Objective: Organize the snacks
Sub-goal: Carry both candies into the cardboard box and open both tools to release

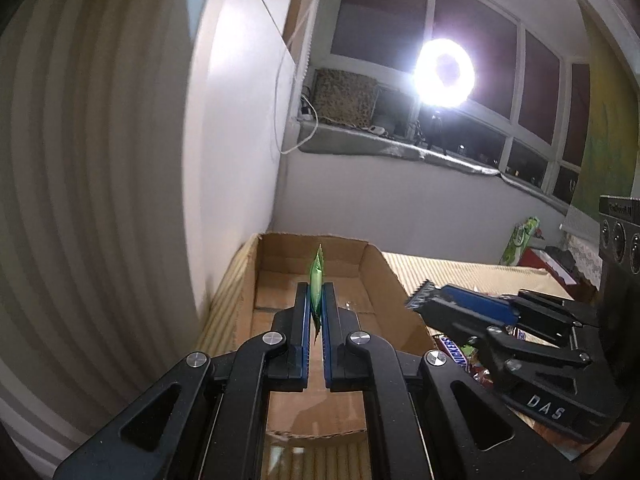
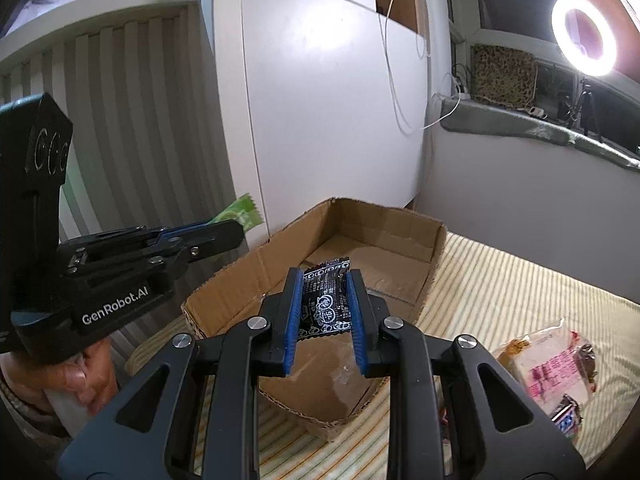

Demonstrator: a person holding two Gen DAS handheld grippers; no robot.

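Observation:
My left gripper (image 1: 316, 290) is shut on a small green snack packet (image 1: 316, 280), held edge-on above an open cardboard box (image 1: 378, 264). The packet also shows in the right wrist view (image 2: 244, 212), sticking out past the left gripper's fingers (image 2: 208, 236). My right gripper (image 2: 325, 276) is shut on a black snack packet with white print (image 2: 326, 304), held above the same box (image 2: 436, 248). From the left wrist view the right gripper (image 1: 428, 298) comes in from the right, over the box's right wall. The box floor looks bare.
The box sits on a striped cloth (image 2: 500, 292) by a white wall. Loose snacks lie right of the box: a pink-and-white packet (image 2: 556, 368), a Snickers bar (image 1: 456, 354), a green bag (image 1: 520, 240). A ring light (image 2: 584, 34) glares on the windowsill.

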